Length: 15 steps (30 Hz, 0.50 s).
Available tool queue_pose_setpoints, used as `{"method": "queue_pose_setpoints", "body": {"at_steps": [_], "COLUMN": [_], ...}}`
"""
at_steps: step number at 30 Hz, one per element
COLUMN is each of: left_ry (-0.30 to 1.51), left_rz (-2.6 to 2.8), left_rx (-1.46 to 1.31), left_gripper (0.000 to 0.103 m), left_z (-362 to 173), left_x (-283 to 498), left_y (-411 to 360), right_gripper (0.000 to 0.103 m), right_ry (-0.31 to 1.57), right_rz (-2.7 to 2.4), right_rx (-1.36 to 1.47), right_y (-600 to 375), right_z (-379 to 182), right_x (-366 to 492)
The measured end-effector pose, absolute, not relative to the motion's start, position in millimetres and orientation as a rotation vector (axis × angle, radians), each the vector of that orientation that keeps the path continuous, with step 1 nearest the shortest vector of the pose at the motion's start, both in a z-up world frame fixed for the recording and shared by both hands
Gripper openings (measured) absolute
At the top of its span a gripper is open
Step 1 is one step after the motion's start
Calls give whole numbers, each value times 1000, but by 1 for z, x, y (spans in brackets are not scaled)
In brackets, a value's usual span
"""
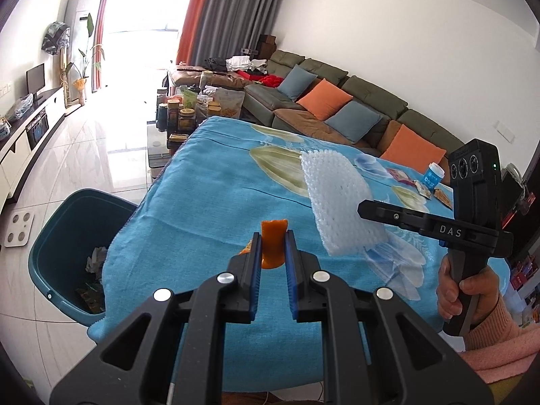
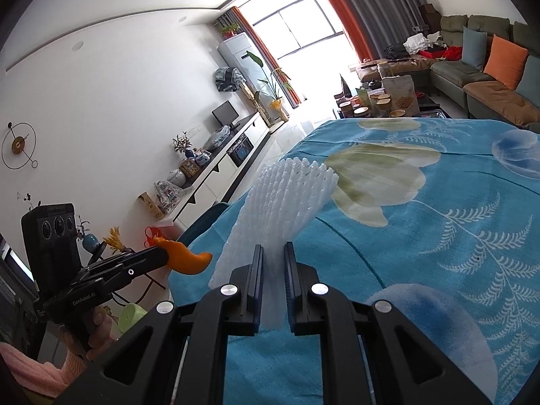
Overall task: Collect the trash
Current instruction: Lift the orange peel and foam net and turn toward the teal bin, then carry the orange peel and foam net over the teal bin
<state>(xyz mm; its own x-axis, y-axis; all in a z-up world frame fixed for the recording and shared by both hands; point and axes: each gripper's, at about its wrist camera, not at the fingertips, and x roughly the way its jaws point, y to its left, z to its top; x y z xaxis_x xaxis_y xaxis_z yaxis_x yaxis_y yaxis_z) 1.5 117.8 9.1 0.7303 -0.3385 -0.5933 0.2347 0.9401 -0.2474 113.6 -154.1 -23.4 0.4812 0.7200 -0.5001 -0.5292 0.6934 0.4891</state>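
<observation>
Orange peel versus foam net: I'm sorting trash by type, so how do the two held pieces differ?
The orange peel is small, curled and solid orange; the foam net is much larger, white, flat and meshed. The left gripper holds the peel, the right gripper the net. Both are clamped above the blue cloth.

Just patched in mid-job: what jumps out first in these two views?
Both grippers are loaded: the left gripper has its jaws closed on a curled orange peel, and the right gripper has its jaws clamped on a white foam fruit net, both held above the blue floral tablecloth. At the table's left edge stands a teal trash bin with scraps already inside.
</observation>
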Motion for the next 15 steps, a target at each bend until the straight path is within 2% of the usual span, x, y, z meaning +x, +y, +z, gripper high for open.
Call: {"method": "queue_pose_setpoints", "body": {"at_steps": [15], "left_ry": [667], "left_rz": [-272], "left_rx": [-181], "left_gripper": [14], "left_z": [12], "left_x": [-3], "left_y": [139], "right_gripper": [11], "right_ry": [755], "right_rz": [812], "right_rx": [255], "right_y": [-128], "right_z": [-21], "right_x": [122]}}
